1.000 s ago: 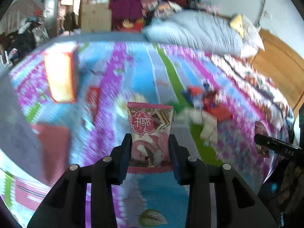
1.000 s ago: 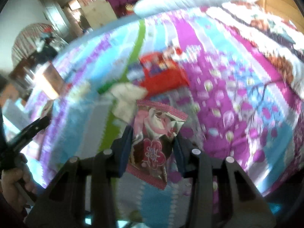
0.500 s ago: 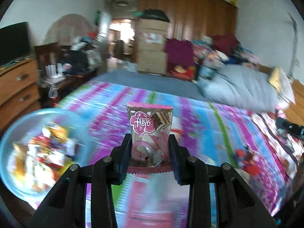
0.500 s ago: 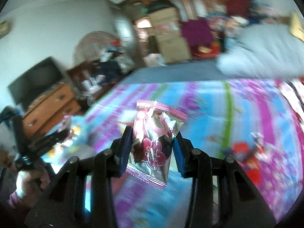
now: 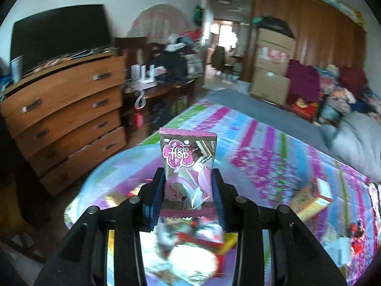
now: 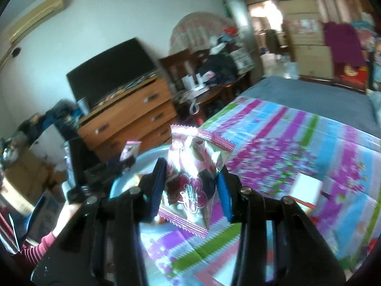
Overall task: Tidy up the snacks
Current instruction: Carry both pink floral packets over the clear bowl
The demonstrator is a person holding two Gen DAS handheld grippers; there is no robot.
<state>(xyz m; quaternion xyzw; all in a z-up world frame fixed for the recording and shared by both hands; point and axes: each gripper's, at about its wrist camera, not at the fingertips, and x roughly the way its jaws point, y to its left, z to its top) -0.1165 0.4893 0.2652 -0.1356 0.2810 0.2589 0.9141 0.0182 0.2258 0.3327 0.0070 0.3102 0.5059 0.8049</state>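
Two wafer packets are in the air now, one per hand-held gripper. L hand-held gripper (image 5: 188, 186) is clenched on a pink wafer packet (image 5: 187, 166), held upright btw. the blue pads, just above a light blue bowl (image 5: 95, 178) that already has snacks in it; the bowl content is blurred under the fingers. R hand-held gripper (image 6: 190, 186) grasps a second wafer packet (image 6: 197, 178), tilted a bit to the right, and it hangs near the bowl rim (image 6: 145, 159) at the corner of the bed (image 6: 297, 143) w/ the striped sheet.

Step in hand, as I judge: carry phase, both packets brought to the bowl for drop-off. Next move calls for lowering the L packet over the bowl middle and opening the jaws, then same for R. Both grippers are close together, so prob. one after the other, not at once. More snacks, e.g. a yellow-red box (image 5: 312, 200), lie on the bed to the right, well apart from the bowl.
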